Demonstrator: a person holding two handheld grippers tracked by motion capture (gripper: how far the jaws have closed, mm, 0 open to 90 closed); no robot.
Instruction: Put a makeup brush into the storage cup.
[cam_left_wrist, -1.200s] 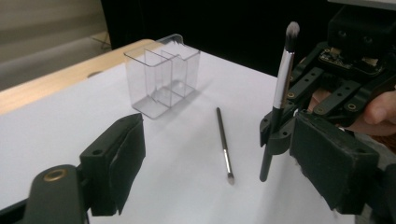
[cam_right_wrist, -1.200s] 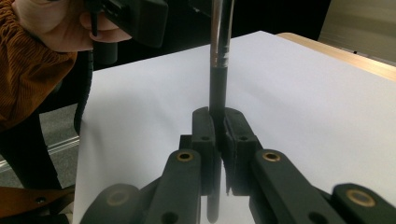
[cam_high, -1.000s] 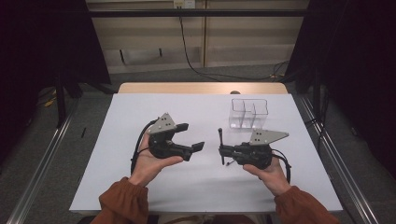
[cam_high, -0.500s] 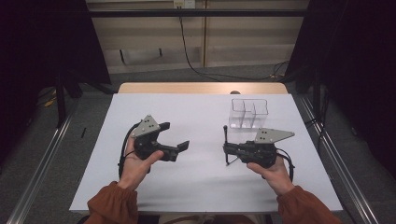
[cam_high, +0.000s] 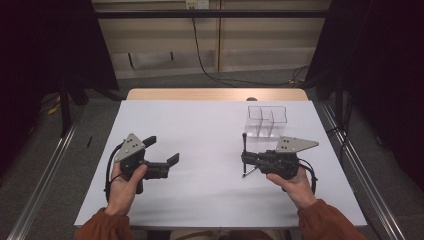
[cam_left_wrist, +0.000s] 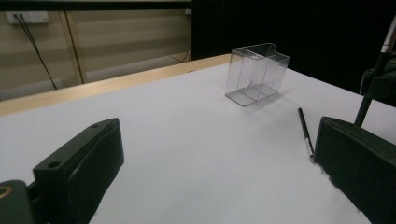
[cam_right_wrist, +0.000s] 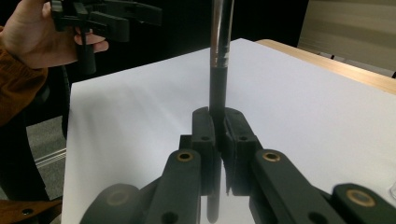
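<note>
Jaws of the left gripper (cam_high: 167, 150), held over the table's (cam_high: 210, 130) left half in the high view, had just been spreading and were released with nothing between them; the right gripper (cam_high: 244, 159) was clenched on a pen (cam_high: 244, 145) near the clear compartment box (cam_high: 267, 120) by the far right corner.

Wide-apart jaws were seen in the left gripper view, with the box (cam_left_wrist: 256, 74) beyond and a pen-like rod (cam_left_wrist: 305, 132) on the sheet.

Grasped upright in the right gripper view was the pen (cam_right_wrist: 218, 70).

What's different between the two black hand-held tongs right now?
The left tongs stand wide open with nothing between the jaws; they have just been opening. The right tongs are shut on a slim black pen, clamped upright in the high view. The left tongs sit nearer the table's left edge; the right tongs sit just in front of the clear plastic divided box. Both are black with a grey three-cornered plate.
</note>
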